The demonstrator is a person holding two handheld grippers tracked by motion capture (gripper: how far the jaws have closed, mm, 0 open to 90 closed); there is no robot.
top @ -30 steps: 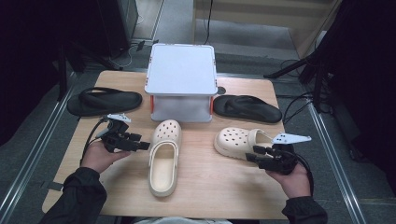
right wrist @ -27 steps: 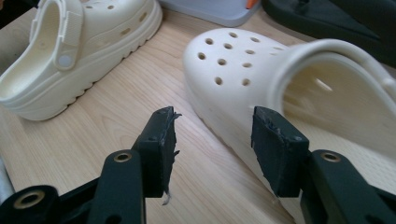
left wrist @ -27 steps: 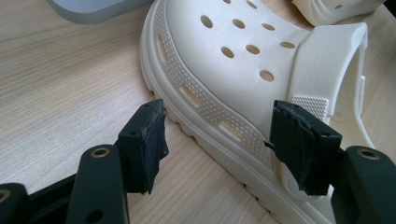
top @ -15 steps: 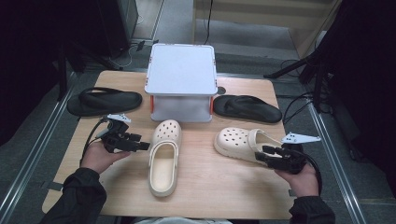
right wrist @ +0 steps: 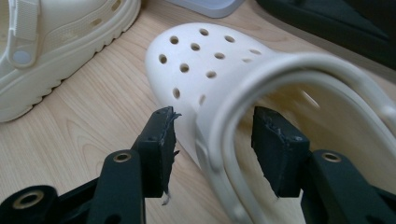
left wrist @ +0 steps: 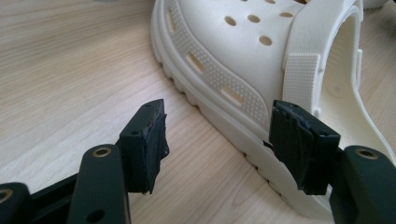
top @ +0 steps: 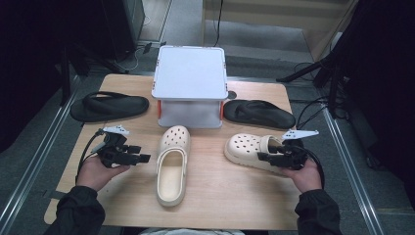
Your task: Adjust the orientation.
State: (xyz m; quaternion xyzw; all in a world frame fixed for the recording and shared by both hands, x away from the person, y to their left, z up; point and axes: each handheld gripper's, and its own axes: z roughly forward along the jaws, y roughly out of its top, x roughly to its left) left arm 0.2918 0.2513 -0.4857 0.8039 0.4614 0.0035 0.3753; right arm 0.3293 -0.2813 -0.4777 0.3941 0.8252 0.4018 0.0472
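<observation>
No readable text, label or number anywhere.

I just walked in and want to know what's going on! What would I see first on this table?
Two cream clogs in the middle: one pointing at the white box at the back, the other lying to its right. The right claw has its open jaws around that clog's side wall, not pressing. Black sandals lie on either side of the box, left and right.

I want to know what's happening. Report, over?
Both tools open. Right tool straddles right clog's side wall. Left tool beside left clog. Nothing blocking.
</observation>
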